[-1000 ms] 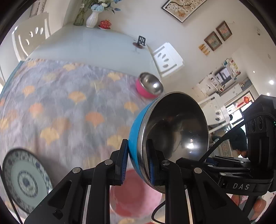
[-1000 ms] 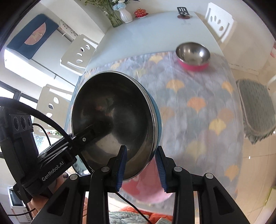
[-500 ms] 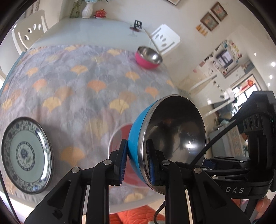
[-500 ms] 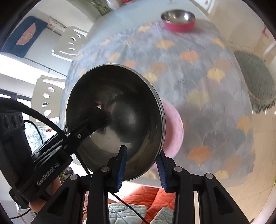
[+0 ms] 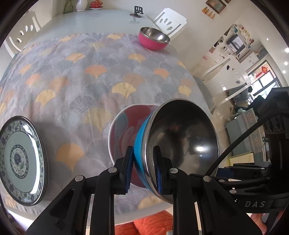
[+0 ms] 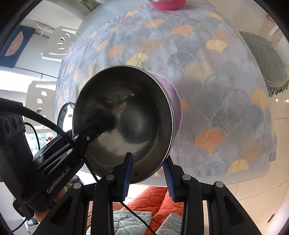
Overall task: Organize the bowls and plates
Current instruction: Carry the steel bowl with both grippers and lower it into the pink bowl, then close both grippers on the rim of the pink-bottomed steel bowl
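Observation:
My left gripper [image 5: 143,168] is shut on the rim of a blue steel-lined bowl [image 5: 182,144], held tilted over a pink bowl [image 5: 124,126] on the patterned cloth. In the right wrist view the same blue bowl [image 6: 126,123] fills the middle, with the pink bowl [image 6: 176,104] behind it. My right gripper [image 6: 148,173] is open, its jaws either side of the bowl's lower rim with a gap showing. A blue-patterned plate [image 5: 19,160] lies at the left. A second pink steel bowl [image 5: 153,38] stands far back, also in the right wrist view [image 6: 168,3].
The tablecloth [image 5: 90,76] covers the near part of a white table with white chairs [image 5: 169,20] around it. A vase and red pot stand at the far end. An orange cushion [image 6: 159,200] lies below the table's front edge.
Both grippers and the blue bowl have come back and down toward the table's front edge, onto the pink bowl. The right gripper's jaws have widened a little around the rim.

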`<state>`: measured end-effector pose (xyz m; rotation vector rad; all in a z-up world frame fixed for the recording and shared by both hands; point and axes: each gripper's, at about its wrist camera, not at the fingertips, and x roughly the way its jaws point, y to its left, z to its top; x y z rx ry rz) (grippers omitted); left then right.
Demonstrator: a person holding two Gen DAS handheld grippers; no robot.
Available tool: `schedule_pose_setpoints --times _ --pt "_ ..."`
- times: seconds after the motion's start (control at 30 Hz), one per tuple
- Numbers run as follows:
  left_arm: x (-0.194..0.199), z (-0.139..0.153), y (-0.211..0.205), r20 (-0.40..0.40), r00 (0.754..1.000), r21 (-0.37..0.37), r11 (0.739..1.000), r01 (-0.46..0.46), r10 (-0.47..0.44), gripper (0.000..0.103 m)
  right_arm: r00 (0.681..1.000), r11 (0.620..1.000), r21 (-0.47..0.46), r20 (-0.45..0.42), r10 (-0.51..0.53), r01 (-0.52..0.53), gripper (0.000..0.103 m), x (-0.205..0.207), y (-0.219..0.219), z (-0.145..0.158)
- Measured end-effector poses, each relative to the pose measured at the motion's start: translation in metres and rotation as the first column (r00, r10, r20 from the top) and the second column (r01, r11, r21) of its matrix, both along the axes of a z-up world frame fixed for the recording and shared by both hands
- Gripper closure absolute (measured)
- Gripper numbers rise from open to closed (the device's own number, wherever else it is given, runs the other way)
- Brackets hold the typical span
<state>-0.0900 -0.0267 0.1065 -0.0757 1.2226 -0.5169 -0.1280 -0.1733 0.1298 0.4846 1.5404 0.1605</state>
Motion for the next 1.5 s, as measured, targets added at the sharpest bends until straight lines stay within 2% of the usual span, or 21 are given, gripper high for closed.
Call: schedule_pose_setpoints --times 0.07,0.2,0.33,0.5,0.6,0.67,0.77,0.97,1.17,1.3,1.37,1.4,1.5 --pt "0.001 -0.002 0.000 0.013 1.000 0.024 1.000 -0.005 0.005 0.084 1.000 1.000 0.012 -0.012 0.002 -0.002 0.069 0.001 -0.001 -0.005" --pt "0.003 -0.001 0.005 0.036 0.999 0.048 0.998 -0.030 0.029 0.071 1.000 1.000 0.016 -0.008 -0.001 0.001 0.069 0.002 -0.002 -0.008" --pt "0.006 0.005 0.009 0.052 0.998 0.031 0.999 -0.039 0.037 0.072 1.000 1.000 0.009 0.010 0.012 -0.012 0.069 0.004 -0.002 -0.003" --pt "0.002 0.005 0.012 0.093 0.995 0.116 0.992 -0.055 0.044 0.072 1.000 0.999 0.022 -0.006 0.025 -0.024 0.069 0.005 0.001 -0.008" --pt "0.006 -0.009 0.016 0.047 0.997 0.134 0.989 -0.060 0.054 0.072 0.999 0.999 0.027 -0.016 0.038 -0.038 0.069 0.004 0.004 -0.010" --pt "0.009 -0.014 0.020 0.017 0.997 0.106 0.992 -0.072 0.071 0.072 0.999 0.999 0.030 -0.017 0.044 -0.044 0.069 0.005 0.003 -0.009" --pt "0.010 -0.008 0.021 0.035 0.997 0.074 0.995 -0.073 0.071 0.072 0.999 0.998 0.028 -0.005 0.051 -0.051 0.069 0.010 0.003 -0.004" --pt "0.029 0.014 0.018 0.084 0.995 0.072 0.996 -0.050 0.044 0.072 0.998 0.998 0.042 0.036 0.054 -0.056 0.069 0.028 -0.005 0.015" --pt "0.063 0.064 0.007 0.208 0.978 0.050 0.998 -0.024 0.013 0.072 0.993 0.997 0.048 0.107 0.049 -0.054 0.069 0.058 -0.019 0.045" --pt "0.094 0.087 -0.005 0.251 0.968 0.021 1.000 -0.011 0.005 0.072 0.988 0.999 0.034 0.154 0.024 -0.029 0.069 0.084 -0.040 0.065" --pt "0.114 0.096 -0.012 0.260 0.966 0.003 1.000 -0.007 0.006 0.072 0.984 1.000 0.026 0.176 0.000 -0.004 0.061 0.100 -0.057 0.073" --pt "0.126 0.099 -0.015 0.261 0.965 -0.007 1.000 -0.008 0.009 0.072 0.982 1.000 0.022 0.187 -0.013 0.009 0.054 0.108 -0.065 0.077" --pt "0.163 0.102 -0.029 0.244 0.970 -0.032 0.999 -0.010 0.017 0.071 0.974 0.999 0.008 0.221 -0.051 0.051 0.051 0.135 -0.091 0.084"
